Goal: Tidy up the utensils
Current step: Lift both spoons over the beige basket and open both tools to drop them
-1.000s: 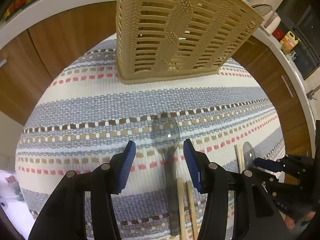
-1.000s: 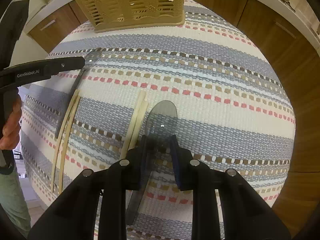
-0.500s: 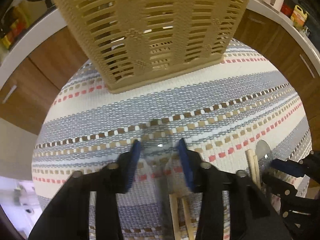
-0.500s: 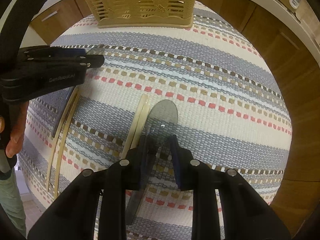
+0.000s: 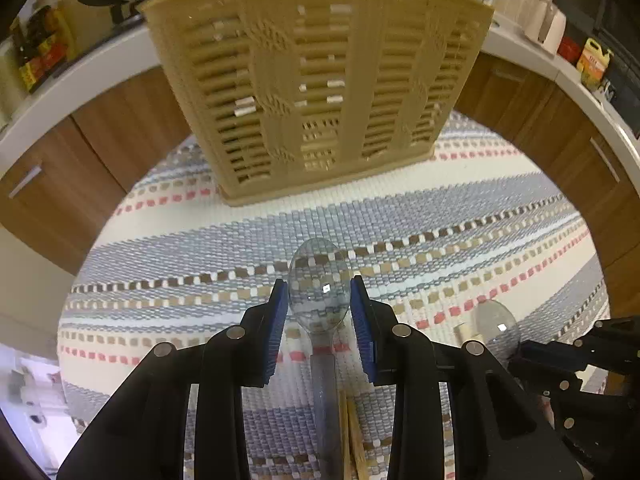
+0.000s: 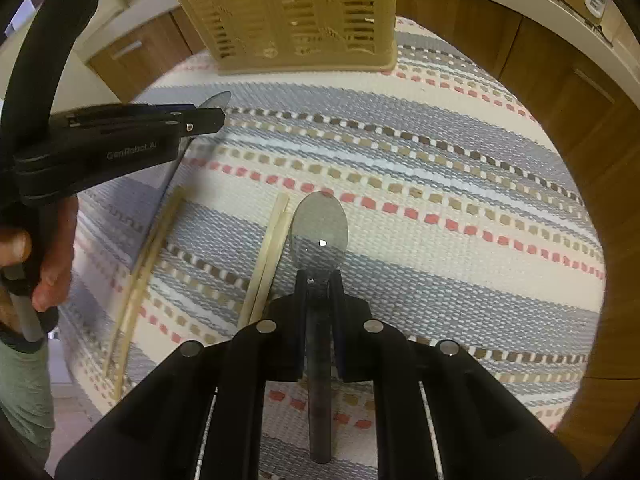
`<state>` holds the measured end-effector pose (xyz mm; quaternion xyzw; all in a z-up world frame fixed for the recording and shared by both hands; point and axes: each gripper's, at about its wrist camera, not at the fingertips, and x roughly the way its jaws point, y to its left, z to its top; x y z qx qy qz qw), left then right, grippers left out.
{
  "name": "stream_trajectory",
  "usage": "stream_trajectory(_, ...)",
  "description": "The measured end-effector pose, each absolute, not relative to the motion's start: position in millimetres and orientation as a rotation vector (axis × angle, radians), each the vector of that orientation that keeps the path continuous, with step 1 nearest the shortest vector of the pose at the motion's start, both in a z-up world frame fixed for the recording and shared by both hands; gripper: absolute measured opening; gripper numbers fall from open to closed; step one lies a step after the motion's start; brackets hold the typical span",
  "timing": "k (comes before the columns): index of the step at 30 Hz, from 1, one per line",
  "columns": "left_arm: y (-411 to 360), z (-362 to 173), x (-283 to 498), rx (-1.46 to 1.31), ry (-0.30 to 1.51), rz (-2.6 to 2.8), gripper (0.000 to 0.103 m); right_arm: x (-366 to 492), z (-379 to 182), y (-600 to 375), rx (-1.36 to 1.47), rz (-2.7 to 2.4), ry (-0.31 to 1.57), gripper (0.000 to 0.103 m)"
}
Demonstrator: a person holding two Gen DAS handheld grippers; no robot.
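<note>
Two clear plastic spoons and two pairs of pale chopsticks are on a striped mat. My left gripper (image 5: 319, 304) is shut on the bowl of one clear spoon (image 5: 318, 280) and holds it lifted, its handle running back between the fingers. It also shows in the right wrist view (image 6: 200, 120). My right gripper (image 6: 319, 284) is shut on the neck of the second clear spoon (image 6: 319, 228), which also shows in the left wrist view (image 5: 496, 326). One chopstick pair (image 6: 269, 256) lies left of it; another (image 6: 148, 264) lies further left. A beige slotted basket (image 5: 320, 80) stands at the mat's far edge.
The striped woven mat (image 6: 440, 184) covers a round table. Wooden cabinets (image 5: 112, 128) and a white counter curve behind the basket (image 6: 296, 12). A hand (image 6: 48, 256) holds the left gripper's handle at the left edge.
My left gripper has closed on the first spoon and lifted it up, toward the basket. My right gripper has stayed shut on its spoon and has risen a little.
</note>
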<state>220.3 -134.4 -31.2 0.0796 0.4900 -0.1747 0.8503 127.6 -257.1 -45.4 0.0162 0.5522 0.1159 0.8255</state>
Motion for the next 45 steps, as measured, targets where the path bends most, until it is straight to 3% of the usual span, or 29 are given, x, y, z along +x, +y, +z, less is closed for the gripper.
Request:
stream_trajectory(17,-107,50,184,-0.014,0.769,-0.448,0.03,97,36,-298,0.066,0.285,0.891,0.009)
stream_trajectory(31,-69,170,214,-0.201,0.377,-0.437,0.03,165,152,-292,0.097,0.293,0.499,0.009)
stream_trajectory(38,-69,174,259,-0.227,0.243,-0.354,0.03,220,181,-293,0.101,0.272,0.279,0.009)
stream_trajectory(45,-68,149,285,-0.205,0.183,-0.238,0.03,272,155,-297,0.092,0.249,0.236,0.009)
